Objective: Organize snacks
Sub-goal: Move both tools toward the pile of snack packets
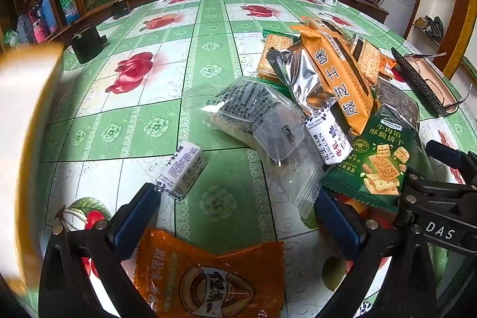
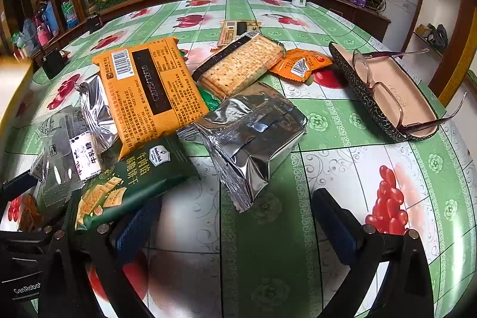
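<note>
Two grippers: both low over the table, pointing forward, jaws spread wide, nothing held.
Left gripper (image 1: 235, 216): orange packet (image 1: 208, 276) lying between its fingers; white candy (image 1: 182, 169) just past the left fingertip.
Right gripper (image 2: 238, 216): bare tablecloth (image 2: 342, 169) between its fingers; green cracker bag (image 2: 125, 181) over the left finger.
Snack pile: silver pouch (image 2: 253, 136), orange biscuit pack (image 2: 149, 91), clear cracker sleeve (image 2: 241, 64), heaped ahead.
Beside pile: open glasses case (image 2: 384, 97), right.

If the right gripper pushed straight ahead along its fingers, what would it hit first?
Probably the silver foil packet: its crimped end lies just ahead of the open right gripper, between the fingers' line. Depth is uncertain.
</note>
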